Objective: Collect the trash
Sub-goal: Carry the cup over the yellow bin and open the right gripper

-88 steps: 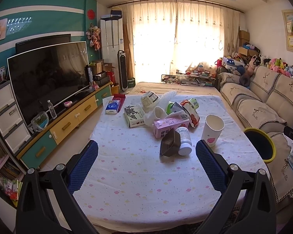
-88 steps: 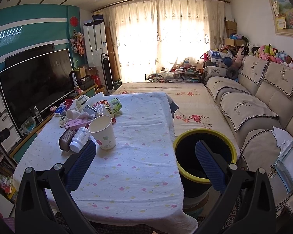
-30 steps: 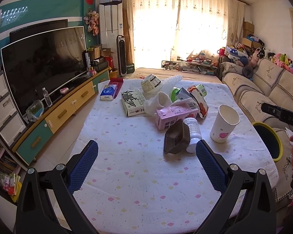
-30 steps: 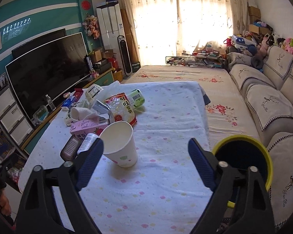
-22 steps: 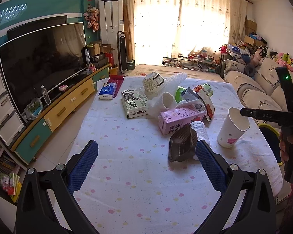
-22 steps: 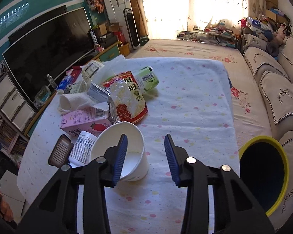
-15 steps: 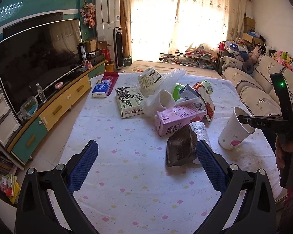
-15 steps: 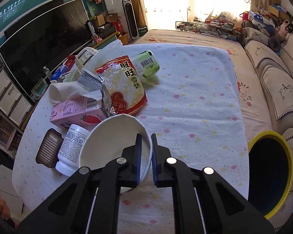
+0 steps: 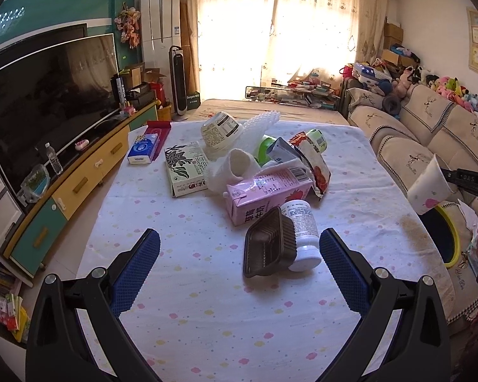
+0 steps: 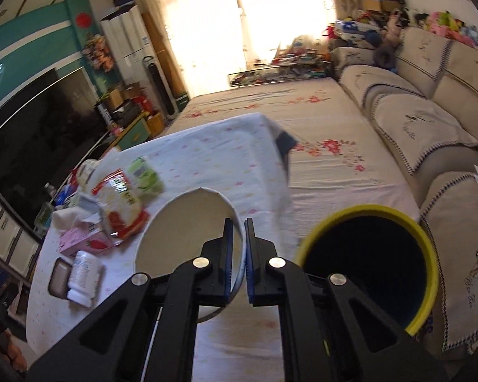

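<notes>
We pinch the paper cup (image 10: 188, 222) rim in our right gripper (image 10: 238, 248) beside the yellow-rimmed bin (image 10: 430, 254) | left gripper (image 9: 239, 264) wide, empty | table (image 9: 207, 318) pile still uncollected

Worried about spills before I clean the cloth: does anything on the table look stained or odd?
Yes. A brownish stain marks the tablecloth near its edge by the yellow-rimmed bin, roughly below the tilted paper cup gripped in the right claw.

One paper cup (image 10: 188, 222), one yellow-rimmed bin (image 10: 366, 273), one pink milk carton (image 9: 267, 194), one white bottle (image 9: 302, 229), one dark plastic tray (image 9: 267, 248), one tissue pack (image 9: 143, 149)
</notes>
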Demonstrator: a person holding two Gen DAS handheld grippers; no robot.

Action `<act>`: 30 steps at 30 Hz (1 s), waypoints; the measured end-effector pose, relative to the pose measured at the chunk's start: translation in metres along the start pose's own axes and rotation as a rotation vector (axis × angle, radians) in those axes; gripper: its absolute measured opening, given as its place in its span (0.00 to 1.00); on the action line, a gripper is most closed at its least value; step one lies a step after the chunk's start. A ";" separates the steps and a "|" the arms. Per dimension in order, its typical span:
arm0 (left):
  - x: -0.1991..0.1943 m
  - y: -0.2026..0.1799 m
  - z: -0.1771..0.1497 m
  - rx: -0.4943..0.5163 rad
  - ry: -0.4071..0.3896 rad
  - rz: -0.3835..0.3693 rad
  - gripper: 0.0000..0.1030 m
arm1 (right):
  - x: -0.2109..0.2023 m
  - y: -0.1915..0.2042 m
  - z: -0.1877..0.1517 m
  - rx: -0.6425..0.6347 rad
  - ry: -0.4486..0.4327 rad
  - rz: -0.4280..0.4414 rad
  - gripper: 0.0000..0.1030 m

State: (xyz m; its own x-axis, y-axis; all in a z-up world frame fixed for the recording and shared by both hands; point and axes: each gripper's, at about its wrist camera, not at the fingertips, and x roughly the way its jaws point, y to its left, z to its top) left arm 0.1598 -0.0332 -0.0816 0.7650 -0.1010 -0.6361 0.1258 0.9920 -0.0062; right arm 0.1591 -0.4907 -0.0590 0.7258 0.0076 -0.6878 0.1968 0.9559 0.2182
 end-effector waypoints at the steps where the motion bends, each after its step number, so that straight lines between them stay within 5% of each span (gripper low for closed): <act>1: 0.001 -0.002 0.000 0.000 0.005 -0.004 0.96 | 0.001 -0.018 -0.001 0.030 0.001 -0.040 0.07; 8: 0.014 -0.019 -0.002 0.006 0.042 -0.033 0.96 | 0.063 -0.118 -0.021 0.173 0.148 -0.243 0.08; 14: 0.031 -0.032 -0.004 0.025 0.088 -0.041 0.96 | 0.099 -0.152 -0.040 0.230 0.213 -0.275 0.14; 22: 0.059 -0.038 -0.005 0.043 0.139 -0.049 0.96 | 0.088 -0.154 -0.046 0.216 0.179 -0.266 0.16; 30: 0.087 -0.039 -0.012 0.069 0.217 -0.135 0.63 | 0.074 -0.143 -0.046 0.197 0.157 -0.230 0.20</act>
State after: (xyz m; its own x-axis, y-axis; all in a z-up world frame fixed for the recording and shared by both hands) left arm 0.2137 -0.0801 -0.1453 0.5857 -0.2063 -0.7839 0.2664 0.9623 -0.0543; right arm 0.1544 -0.6136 -0.1728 0.5407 -0.1417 -0.8292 0.4784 0.8626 0.1646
